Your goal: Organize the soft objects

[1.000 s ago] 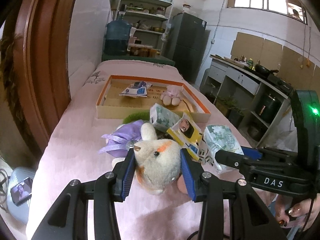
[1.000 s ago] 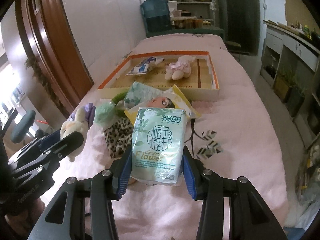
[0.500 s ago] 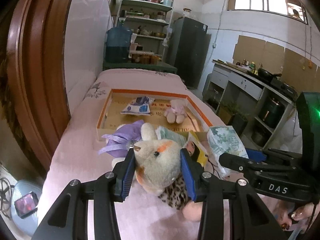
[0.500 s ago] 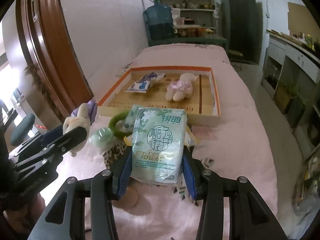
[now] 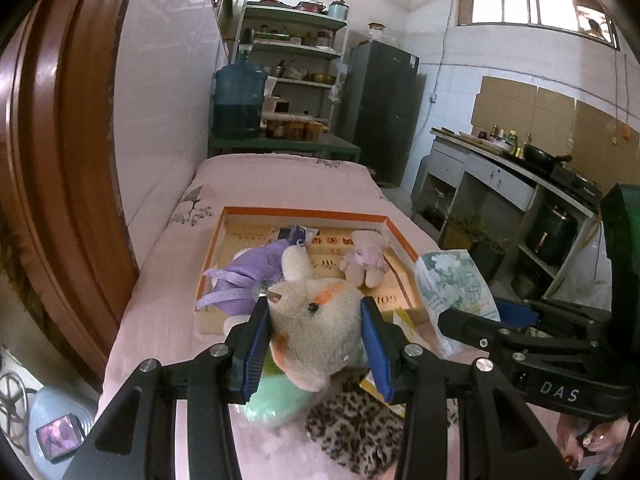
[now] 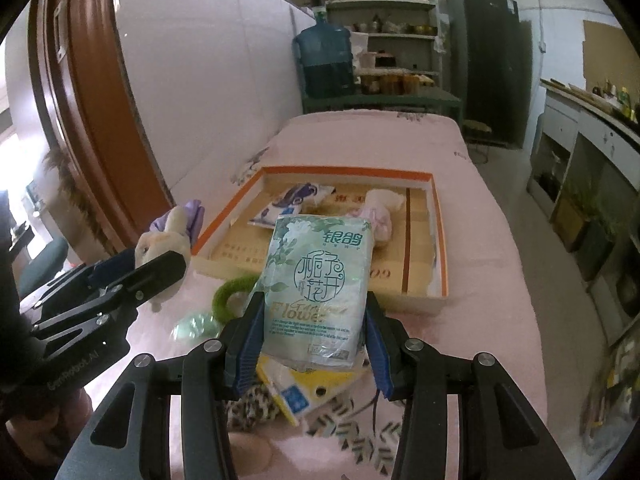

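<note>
My left gripper is shut on a cream plush rabbit with a purple bow, held above the pink bedcover. My right gripper is shut on a pale green tissue pack, also lifted. Both hang just short of the orange-rimmed cardboard tray, which holds a blue-white packet and a small pink plush. In the left wrist view the right gripper with the tissue pack shows at right. The left gripper with the rabbit shows at left in the right wrist view.
Below the grippers on the bed lie a leopard-print piece, a mint-green soft item, a green ring and a yellow packet. A wooden door frame runs along the left. Shelves, a water jug and a fridge stand beyond the bed.
Both grippers have risen and moved forward toward the tray, carrying the rabbit and the tissue pack. The loose items on the bed now lie beneath and behind them.
</note>
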{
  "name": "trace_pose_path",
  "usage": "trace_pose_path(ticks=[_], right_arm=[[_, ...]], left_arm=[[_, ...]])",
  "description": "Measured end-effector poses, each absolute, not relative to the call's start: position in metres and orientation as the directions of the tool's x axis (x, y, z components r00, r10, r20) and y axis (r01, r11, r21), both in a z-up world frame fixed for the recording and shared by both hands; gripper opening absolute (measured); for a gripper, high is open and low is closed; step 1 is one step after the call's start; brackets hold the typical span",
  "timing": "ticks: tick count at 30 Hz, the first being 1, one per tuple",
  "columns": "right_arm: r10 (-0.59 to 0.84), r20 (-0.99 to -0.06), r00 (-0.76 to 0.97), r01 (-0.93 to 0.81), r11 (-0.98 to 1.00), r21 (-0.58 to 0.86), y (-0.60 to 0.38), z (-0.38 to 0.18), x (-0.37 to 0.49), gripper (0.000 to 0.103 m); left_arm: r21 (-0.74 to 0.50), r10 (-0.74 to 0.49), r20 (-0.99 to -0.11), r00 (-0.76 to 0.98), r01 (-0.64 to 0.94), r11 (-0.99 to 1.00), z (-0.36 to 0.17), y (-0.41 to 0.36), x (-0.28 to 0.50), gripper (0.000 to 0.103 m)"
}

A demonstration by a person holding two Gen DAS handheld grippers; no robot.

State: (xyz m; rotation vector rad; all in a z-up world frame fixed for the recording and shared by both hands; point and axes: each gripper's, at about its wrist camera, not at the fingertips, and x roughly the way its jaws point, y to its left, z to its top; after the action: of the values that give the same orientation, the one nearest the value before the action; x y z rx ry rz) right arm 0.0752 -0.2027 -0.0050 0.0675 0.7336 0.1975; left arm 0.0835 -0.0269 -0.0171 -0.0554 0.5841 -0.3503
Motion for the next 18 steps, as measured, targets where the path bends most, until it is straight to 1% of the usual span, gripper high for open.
trace_pose_path(ticks=[5,18], right_arm=[[0.201,-0.646,0.737,-0.150,0.980,0.134,-0.206,0.001,0.093,0.047],[0.215,-0.644,0.734,-0.154,0.976,0.151,-0.212,0.009,0.141,0.047]], left_arm=[[-0.130,-0.333,-0.524,0.784,0.313,0.941,-0.008,-0.033,0.100,0.044],[-0.143,-0.332,-0.518,0.788,0.303,0.942,0.010,-0.041,0.148,0.044]])
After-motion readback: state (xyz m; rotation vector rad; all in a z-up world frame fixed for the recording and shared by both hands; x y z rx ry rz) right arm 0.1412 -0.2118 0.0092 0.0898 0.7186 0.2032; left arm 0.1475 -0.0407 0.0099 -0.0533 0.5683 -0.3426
